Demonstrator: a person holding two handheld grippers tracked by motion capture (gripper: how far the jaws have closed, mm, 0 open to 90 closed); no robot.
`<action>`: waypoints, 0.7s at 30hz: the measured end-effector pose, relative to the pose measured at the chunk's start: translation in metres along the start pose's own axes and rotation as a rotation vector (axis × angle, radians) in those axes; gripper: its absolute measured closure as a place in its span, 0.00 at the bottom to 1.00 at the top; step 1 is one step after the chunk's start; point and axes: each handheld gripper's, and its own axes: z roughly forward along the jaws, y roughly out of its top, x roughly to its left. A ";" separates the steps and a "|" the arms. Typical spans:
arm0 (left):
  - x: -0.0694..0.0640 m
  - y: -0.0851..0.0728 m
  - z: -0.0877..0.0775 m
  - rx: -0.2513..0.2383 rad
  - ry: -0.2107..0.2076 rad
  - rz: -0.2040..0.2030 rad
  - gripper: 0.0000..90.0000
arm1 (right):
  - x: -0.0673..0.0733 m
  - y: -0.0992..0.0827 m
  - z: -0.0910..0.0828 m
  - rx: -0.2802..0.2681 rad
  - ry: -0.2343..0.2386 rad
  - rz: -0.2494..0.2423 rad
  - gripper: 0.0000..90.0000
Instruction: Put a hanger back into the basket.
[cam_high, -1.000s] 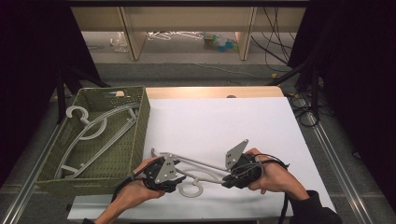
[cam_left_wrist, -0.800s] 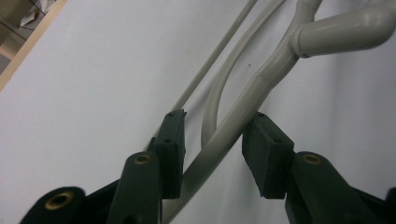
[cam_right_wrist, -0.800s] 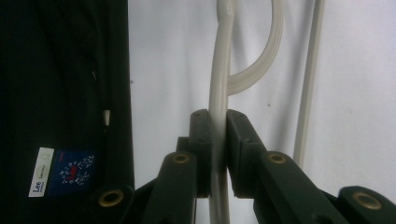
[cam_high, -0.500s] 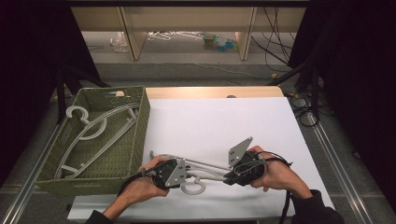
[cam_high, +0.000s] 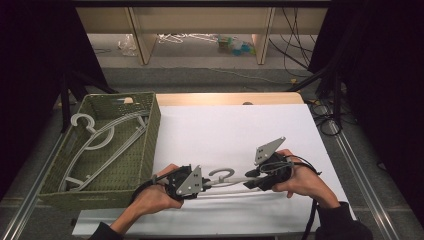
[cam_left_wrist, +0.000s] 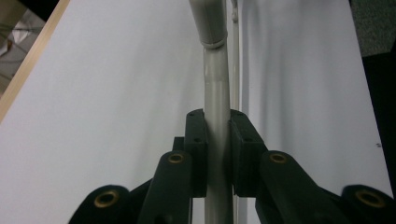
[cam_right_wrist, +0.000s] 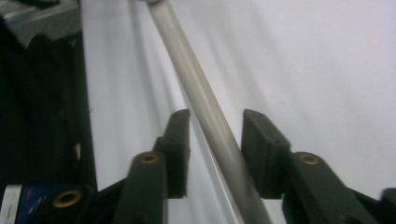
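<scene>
White sheeting covers the desk (cam_high: 225, 130), with a green woven basket (cam_high: 150, 135) at its left edge holding several pale hangers (cam_high: 100, 142) (hooks toward the far end). Near the front edge of the desk a grey hanger (cam_high: 222, 175) is held between the two hands, its hook pointing away from the person. The left tongs (cam_left_wrist: 217, 154) are clenched on one of its bars, both pads pressed against the grey tube, which runs straight ahead between them. The right tongs (cam_right_wrist: 215, 140) are released: the jaws stand apart on either side of another bar, which crosses the gap at a slant, with clear space on each side. In the high view the left hand (cam_high: 155, 197) and right hand (cam_high: 302, 182) rest low over the sheet
</scene>
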 end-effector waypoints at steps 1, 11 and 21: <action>0.000 0.000 -0.001 0.001 0.003 -0.017 0.88 | 0.000 0.001 0.000 -0.008 -0.013 0.019 0.67; 0.019 -0.004 -0.019 -0.021 0.036 -0.260 0.88 | 0.002 0.013 -0.018 -0.169 -0.193 0.143 0.39; 0.028 -0.009 -0.051 -0.102 0.053 -0.431 0.88 | 0.031 0.020 -0.030 -0.345 -0.196 0.159 0.34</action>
